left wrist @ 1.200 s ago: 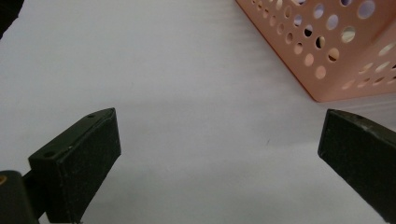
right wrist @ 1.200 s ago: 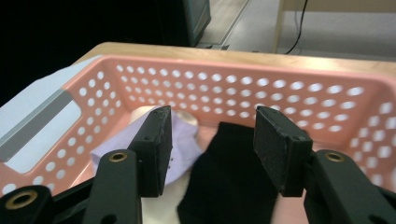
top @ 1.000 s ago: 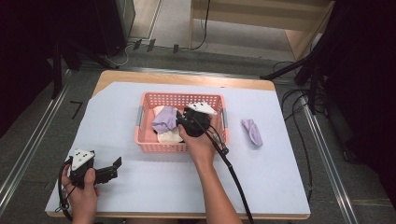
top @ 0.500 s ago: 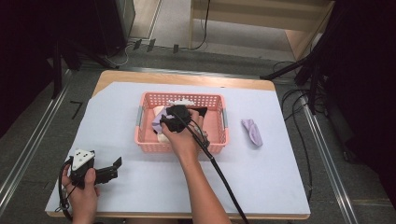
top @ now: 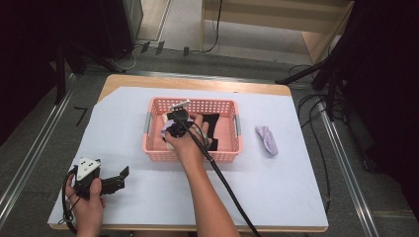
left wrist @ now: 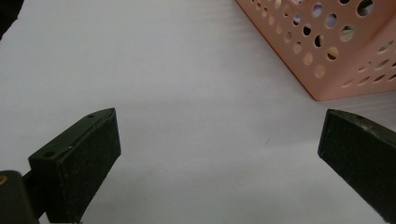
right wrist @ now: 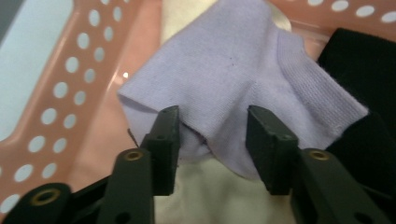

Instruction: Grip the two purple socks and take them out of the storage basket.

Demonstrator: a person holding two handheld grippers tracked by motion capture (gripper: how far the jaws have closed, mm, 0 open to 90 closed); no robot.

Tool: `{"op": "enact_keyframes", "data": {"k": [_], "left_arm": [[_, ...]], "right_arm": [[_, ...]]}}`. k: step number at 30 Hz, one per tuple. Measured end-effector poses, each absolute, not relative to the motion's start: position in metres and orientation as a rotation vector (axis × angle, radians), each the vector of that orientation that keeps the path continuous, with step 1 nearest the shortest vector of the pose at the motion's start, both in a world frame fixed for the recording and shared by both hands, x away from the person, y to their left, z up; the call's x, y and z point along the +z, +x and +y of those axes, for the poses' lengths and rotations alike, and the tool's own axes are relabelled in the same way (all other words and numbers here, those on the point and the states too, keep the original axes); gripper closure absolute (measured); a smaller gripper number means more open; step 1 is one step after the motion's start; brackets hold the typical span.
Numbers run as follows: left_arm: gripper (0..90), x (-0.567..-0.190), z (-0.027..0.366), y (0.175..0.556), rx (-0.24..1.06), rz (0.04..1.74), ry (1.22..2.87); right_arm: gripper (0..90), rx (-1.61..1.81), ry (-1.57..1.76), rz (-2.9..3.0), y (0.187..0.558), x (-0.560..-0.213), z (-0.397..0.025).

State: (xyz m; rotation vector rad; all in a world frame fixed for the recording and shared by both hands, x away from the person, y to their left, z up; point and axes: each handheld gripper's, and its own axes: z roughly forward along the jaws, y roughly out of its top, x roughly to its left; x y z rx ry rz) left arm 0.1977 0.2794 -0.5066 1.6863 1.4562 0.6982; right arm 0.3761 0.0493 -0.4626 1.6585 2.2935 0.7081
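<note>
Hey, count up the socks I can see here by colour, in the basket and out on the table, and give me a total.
Lilac socks: 2, one in the pink basket between the right gripper's jaws, one lying on the table to the basket's right
Black socks: 1, in the basket
Cream socks: 1, under the lilac one in the basket
Total: 4

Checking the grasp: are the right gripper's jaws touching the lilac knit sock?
Touching: in the right gripper view, the right gripper jaws press into a fold of the lilac knit sock.
</note>
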Motion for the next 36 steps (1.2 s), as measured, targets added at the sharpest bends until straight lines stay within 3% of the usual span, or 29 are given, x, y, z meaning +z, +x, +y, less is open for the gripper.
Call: {"op": "enact_keyframes", "data": {"k": [9,36], "left_arm": [[0.1,-0.507,0.28,0.198,0.695,1.456,1.685],[0.1,-0.507,0.28,0.199,0.692,1.459,1.703]], "right_arm": [[88.1,0.748,1.737,2.264,0.378,-0.462,0.042],[89.5,1.451,1.281,1.9,0.335,-0.423,0.007]]}}
